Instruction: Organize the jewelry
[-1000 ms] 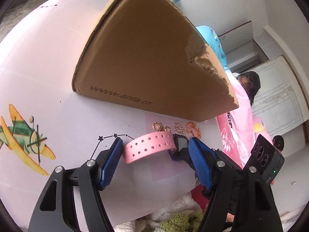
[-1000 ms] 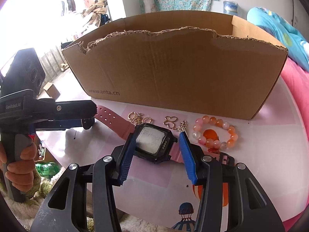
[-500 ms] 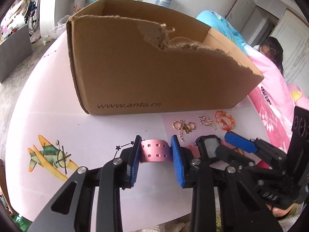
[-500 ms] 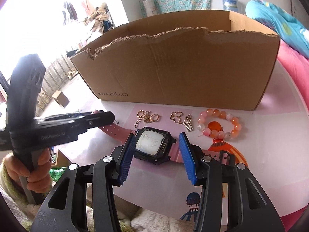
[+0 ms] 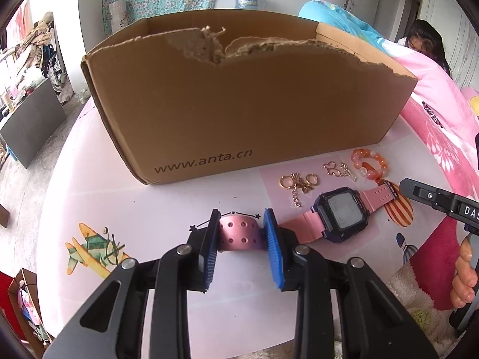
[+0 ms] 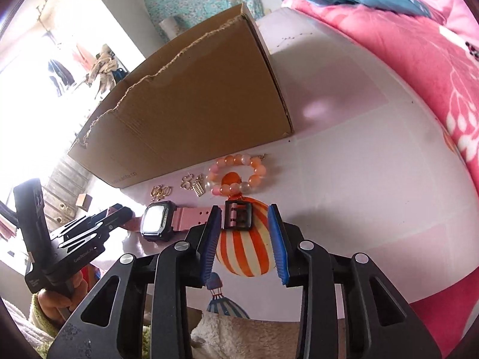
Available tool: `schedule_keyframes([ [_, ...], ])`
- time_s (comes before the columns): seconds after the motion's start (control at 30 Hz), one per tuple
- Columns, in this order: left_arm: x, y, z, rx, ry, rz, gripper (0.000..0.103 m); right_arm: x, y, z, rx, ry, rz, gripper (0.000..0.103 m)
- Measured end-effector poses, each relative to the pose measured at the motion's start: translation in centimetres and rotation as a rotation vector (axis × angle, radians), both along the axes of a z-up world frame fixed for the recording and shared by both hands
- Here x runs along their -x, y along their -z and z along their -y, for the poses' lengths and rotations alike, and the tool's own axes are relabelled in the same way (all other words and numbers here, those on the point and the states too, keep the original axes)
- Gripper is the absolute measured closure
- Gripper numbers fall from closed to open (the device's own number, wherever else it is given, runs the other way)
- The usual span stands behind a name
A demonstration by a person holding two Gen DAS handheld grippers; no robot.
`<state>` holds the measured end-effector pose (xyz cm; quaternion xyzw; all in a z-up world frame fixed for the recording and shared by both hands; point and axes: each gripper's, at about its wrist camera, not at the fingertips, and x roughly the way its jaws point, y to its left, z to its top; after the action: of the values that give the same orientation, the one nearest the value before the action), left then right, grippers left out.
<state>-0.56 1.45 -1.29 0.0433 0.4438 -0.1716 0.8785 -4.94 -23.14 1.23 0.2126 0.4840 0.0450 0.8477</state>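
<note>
A pink-strapped watch with a black square face [image 5: 341, 214] lies flat on the round table [image 5: 149, 209] in front of a cardboard box [image 5: 239, 104]. My left gripper [image 5: 241, 239] is shut on the perforated strap end [image 5: 239, 234], both blue pads touching it. My right gripper [image 6: 243, 230] is at the other end. Its jaws are closing around the black buckle [image 6: 238, 215], which sits near the left pad with a gap on the right. Beside the watch lie an orange bead bracelet [image 6: 239, 176], gold hoop earrings [image 5: 299, 182] and a gold butterfly charm [image 5: 332, 169].
The box [image 6: 194, 104] has a torn top edge and stands just behind the jewelry. Pink bedding [image 6: 419, 74] lies past the table's right side, and a person [image 5: 425, 39] sits behind it. The table's front edge is close under both grippers, with fluffy fabric [image 6: 239, 335] below.
The left gripper rolled level and shut on the perforated strap. The right gripper moved right from the watch face to the buckle end, rolled, and its jaws narrowed.
</note>
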Motion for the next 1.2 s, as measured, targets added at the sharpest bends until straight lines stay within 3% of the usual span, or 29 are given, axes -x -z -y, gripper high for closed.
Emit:
schedule_keyframes([
  [0.27, -0.1, 0.1, 0.5, -0.008, -0.008, 0.007, 0.075, -0.7, 0.7, 0.9, -0.107, 0.013, 0.001, 0.075],
  [0.33, -0.1, 0.2, 0.5, -0.005, -0.013, 0.010, 0.075, -0.6, 1.2, 1.6, -0.183, 0.028, -0.005, 0.075],
  [0.47, -0.1, 0.2, 0.4, -0.002, -0.014, 0.005, 0.075, -0.2, 1.5, 3.1, -0.463, 0.030, 0.022, 0.075],
  [0.63, -0.1, 0.2, 0.6, -0.013, -0.009, 0.014, 0.075, -0.2, 1.3, 3.4, -0.551, 0.013, 0.043, 0.069],
  [0.87, -0.1, 0.2, 0.4, 0.001, -0.016, 0.009, 0.075, 0.4, 0.4, 2.4, -0.434, -0.033, 0.048, 0.066],
  [0.9, -0.1, 0.2, 0.4, 0.000, -0.015, 0.012, 0.074, 0.5, 0.0, 2.4, -0.402, -0.036, 0.054, 0.074],
  [0.93, 0.0, 0.3, 0.5, -0.005, -0.014, 0.018, 0.074, 0.3, -0.1, 2.2, -0.366, -0.042, 0.057, 0.089],
  [1.0, 0.1, 0.3, 0.6, -0.014, -0.011, 0.028, 0.074, 0.4, -0.5, 1.8, -0.292, -0.053, 0.063, 0.099],
  [1.2, 0.2, -0.7, 0.4, 0.014, 0.001, 0.040, 0.075, 0.9, -3.6, 0.9, -0.210, -0.113, 0.128, 0.099],
])
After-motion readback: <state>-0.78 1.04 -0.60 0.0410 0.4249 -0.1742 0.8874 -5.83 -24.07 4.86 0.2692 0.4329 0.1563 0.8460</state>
